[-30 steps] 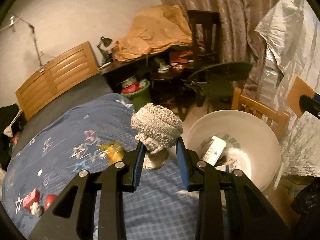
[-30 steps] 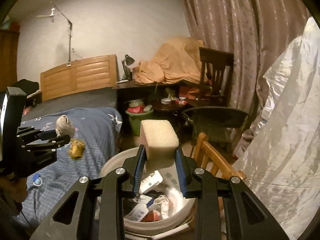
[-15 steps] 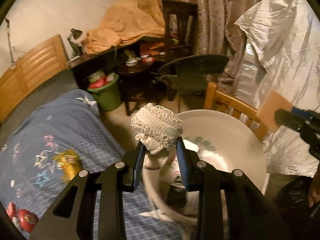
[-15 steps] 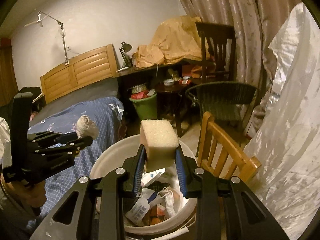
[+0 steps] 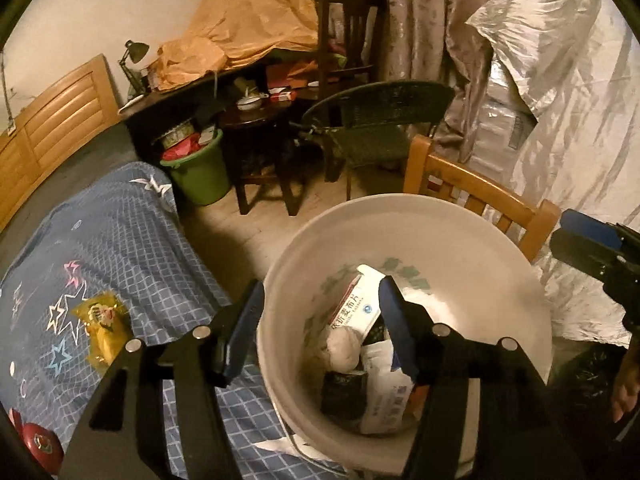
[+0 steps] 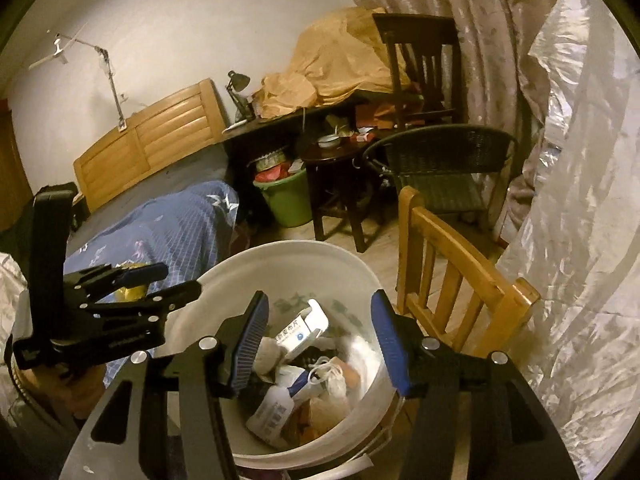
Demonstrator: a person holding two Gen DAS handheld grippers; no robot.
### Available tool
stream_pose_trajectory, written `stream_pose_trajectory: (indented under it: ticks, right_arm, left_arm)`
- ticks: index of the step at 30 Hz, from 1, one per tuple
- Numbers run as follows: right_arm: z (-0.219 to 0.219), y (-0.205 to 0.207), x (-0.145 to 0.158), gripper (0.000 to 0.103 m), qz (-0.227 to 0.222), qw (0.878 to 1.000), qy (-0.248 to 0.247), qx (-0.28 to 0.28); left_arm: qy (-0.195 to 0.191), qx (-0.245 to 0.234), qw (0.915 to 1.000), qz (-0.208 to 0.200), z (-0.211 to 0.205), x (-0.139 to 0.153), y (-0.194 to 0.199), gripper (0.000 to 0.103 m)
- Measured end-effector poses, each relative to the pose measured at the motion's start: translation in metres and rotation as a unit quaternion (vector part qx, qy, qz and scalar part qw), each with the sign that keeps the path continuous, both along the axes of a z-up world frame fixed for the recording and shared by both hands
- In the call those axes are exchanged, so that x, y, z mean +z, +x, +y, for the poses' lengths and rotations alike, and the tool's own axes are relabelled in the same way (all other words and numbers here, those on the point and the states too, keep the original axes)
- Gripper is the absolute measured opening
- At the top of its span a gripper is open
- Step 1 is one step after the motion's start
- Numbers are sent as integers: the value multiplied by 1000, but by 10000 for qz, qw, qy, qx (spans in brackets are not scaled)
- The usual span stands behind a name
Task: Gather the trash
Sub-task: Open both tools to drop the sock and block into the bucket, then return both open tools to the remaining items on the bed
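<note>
Looks like you were right at the drop-off step: both claws hung over the white bucket (image 5: 472, 236) with nothing in them. Your left gripper (image 5: 320, 320) was spread wide, your right gripper (image 6: 318, 334) was wide apart too. The trash sat piled inside, a knitted ball (image 5: 342, 346) beside a white packet (image 5: 356, 306). My guess for the next grab was the yellow wrapper (image 5: 102, 330) on the blue bedspread (image 5: 120, 240), so you'd need to swing left and come down over it.

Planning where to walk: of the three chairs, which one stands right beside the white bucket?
The light wooden slat-back chair, touching the white bucket. The dark wicker chair and dark wooden chair stand farther back.
</note>
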State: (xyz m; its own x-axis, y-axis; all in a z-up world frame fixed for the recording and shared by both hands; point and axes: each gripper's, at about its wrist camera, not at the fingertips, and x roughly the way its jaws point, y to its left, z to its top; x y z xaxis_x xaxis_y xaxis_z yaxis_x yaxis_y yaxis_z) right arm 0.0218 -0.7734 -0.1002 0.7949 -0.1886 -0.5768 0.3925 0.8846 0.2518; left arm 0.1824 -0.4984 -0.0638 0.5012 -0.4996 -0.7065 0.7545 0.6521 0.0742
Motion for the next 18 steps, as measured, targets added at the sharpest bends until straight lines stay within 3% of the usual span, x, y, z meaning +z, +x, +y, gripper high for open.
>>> stream_pose_trajectory:
  ticks: [10,14,18]
  right_arm:
    - [36,-13,22,55,-484,9984,-279,9]
    - [68,-20,36,55,-778,9959,-446,141]
    - [116,-19,39,55,-924,9930,-522,527]
  left_arm:
    - [-257,542,9979,-240,57,15,-2,57]
    - [-425,1010,9935,-304,115,23,2,61]
    - [-562,1671,9839,-286,190,29,10,62]
